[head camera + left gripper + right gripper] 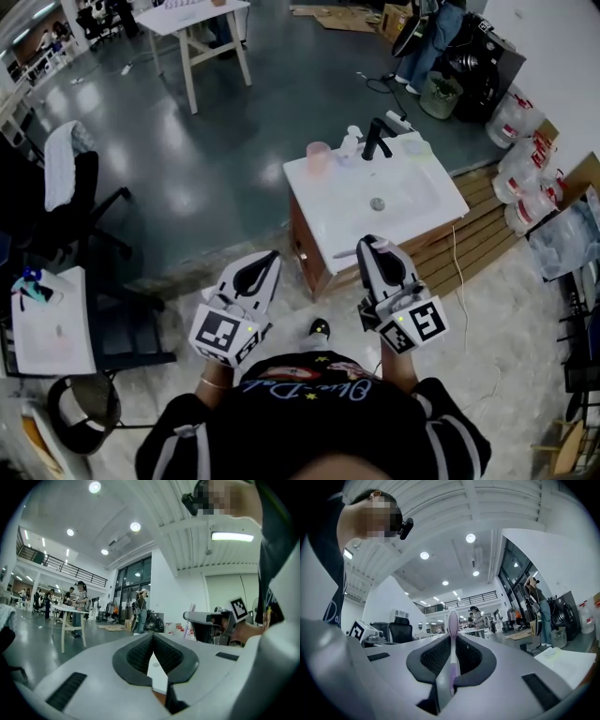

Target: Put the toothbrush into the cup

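Two tools up, toothbrush (452,641) held, cup (318,156) waiting ahead

The right tool (369,244) is pinching the pink toothbrush, whose long axis is running along the jaws, head end leading. The left tool (271,257) is sitting pressed together on nothing. The pink cup is standing at the washbasin's (412,202) rear-left corner, well ahead and slightly left of the right tool

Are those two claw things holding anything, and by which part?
The right gripper pinches a toothbrush by its handle, head poking past the tips. The left gripper is shut, empty.
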`<state>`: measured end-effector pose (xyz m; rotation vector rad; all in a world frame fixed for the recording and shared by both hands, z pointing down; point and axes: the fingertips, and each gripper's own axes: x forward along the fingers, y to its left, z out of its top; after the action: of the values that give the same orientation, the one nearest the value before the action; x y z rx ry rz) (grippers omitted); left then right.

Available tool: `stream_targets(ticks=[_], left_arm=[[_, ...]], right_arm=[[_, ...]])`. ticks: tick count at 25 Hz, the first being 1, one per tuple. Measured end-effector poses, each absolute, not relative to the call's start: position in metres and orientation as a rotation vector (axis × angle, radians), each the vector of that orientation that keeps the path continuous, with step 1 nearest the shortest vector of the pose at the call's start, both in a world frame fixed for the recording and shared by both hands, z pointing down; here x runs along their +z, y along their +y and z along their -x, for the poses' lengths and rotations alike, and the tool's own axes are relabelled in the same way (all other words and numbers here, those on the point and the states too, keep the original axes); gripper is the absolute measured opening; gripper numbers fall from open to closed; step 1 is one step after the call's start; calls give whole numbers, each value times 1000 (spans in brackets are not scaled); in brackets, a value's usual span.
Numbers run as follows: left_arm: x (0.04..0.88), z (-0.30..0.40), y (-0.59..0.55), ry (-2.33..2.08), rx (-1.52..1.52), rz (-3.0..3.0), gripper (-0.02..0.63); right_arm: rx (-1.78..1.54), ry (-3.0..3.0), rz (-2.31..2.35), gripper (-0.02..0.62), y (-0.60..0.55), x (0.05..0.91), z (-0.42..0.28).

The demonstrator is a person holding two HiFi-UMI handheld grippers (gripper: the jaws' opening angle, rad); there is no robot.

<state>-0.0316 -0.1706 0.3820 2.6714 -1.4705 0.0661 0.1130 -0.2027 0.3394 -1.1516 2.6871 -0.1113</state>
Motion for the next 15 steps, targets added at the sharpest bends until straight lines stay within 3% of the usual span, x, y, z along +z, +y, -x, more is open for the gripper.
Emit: stream_targets(ticks=[15], left_arm=[[386, 7, -263, -1573, 29, -2581, -2]], right_arm=[[-105, 2716, 1115, 23, -303, 349, -146]])
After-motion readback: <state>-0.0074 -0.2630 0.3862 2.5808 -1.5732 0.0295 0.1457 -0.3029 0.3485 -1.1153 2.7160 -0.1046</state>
